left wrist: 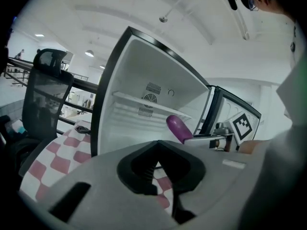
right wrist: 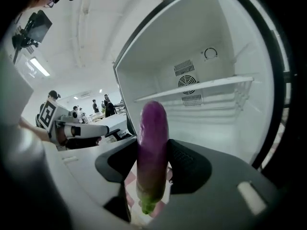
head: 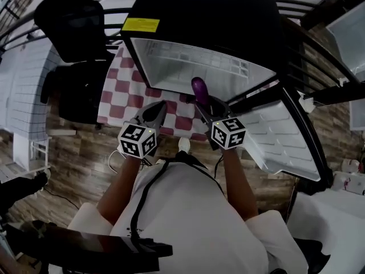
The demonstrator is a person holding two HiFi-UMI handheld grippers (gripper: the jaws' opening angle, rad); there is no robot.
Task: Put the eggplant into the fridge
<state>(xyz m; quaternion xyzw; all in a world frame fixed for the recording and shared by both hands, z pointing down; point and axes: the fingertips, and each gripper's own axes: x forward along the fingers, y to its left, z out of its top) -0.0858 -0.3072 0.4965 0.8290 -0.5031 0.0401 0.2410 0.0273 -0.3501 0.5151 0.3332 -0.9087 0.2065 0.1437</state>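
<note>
Eggplant (right wrist: 152, 143) is clamped between the jaws of the right hand-held gripper (head: 204, 106), with the green stem end back toward the gripper body and the purple tip sticking out past the jaws. It's right at the open front of the fridge (head: 194, 61). The left hand-held gripper (left wrist: 156, 166) is just beside it, jaws pinched together on nothing, with checkered cloth (left wrist: 57, 162) showing past them. The fridge's black front edge frames the opening. Its door (head: 274, 136) is swung wide to the right. Inside it's all white: one shelf (right wrist: 201, 86) runs across, with open room above and below. Vent grilles (right wrist: 184, 75) sit on the back wall. A black office chair (head: 74, 27) stands off to the fridge's left.
</note>
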